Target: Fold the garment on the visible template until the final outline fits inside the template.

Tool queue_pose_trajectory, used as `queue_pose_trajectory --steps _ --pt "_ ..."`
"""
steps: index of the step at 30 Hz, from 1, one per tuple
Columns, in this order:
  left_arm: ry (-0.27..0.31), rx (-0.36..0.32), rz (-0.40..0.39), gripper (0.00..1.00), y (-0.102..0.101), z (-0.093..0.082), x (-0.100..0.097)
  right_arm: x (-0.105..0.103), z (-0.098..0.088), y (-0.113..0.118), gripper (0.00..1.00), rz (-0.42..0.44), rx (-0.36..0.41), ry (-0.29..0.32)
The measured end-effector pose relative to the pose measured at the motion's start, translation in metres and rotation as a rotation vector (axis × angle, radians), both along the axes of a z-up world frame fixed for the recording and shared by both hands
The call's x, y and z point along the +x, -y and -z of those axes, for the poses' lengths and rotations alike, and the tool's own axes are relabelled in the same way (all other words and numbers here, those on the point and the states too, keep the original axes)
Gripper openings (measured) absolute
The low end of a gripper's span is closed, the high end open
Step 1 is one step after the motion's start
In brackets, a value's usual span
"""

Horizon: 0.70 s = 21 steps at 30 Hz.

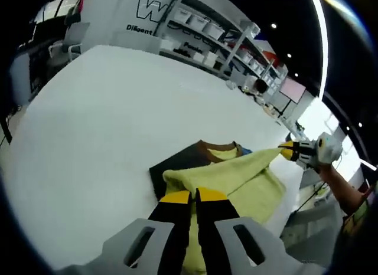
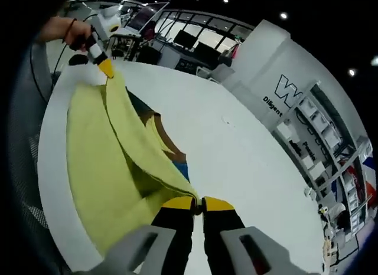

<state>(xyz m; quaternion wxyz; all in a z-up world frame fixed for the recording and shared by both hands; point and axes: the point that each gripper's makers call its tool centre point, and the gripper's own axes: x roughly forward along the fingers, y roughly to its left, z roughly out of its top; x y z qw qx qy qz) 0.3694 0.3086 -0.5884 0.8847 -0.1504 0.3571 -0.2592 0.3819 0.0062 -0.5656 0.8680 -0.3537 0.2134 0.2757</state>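
Left gripper view shows both tools, left tool (image 1: 194, 196) and right tool (image 2: 199, 203), pinched shut on the yellow garment (image 1: 236, 177) over the dark template (image 1: 177, 163) near the worktop (image 1: 106, 121) edge, so uneven pulling could skew the fold outside it.

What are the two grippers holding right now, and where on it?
Both hold the yellow garment by its lifted folded edge: left gripper at one end, right gripper at the other.

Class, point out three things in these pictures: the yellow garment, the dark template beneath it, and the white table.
yellow garment (image 2: 94, 151): right gripper view, broad flat panel.
dark template (image 1: 177, 161): left gripper view, exposed corner beside the garment.
white table (image 1: 106, 110): left gripper view, bare top.
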Motion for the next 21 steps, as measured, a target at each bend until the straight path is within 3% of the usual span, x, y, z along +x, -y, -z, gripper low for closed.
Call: queue_pose_trajectory --steps 6,8,11,16,21 --pt "0.041 -0.082 -0.112 0.0 -0.01 -0.02 0.024 0.016 -0.008 0.003 0.0 0.083 0.125 -0.014" --pt "-0.012 -0.101 -0.213 0.0 -0.017 -0.017 0.034 0.024 -0.006 0.008 0.0 0.14 0.18 -0.05" --pt "0.006 -0.142 -0.243 0.0 -0.013 -0.025 0.046 0.037 -0.004 0.014 0.0 0.184 0.237 -0.082" --pt "-0.051 -0.183 -0.313 0.0 -0.011 -0.014 0.057 0.051 0.01 0.021 0.0 0.247 0.257 -0.134" --pt "-0.094 -0.138 -0.322 0.0 -0.011 0.002 0.061 0.06 0.026 0.021 0.0 0.303 0.295 -0.185"
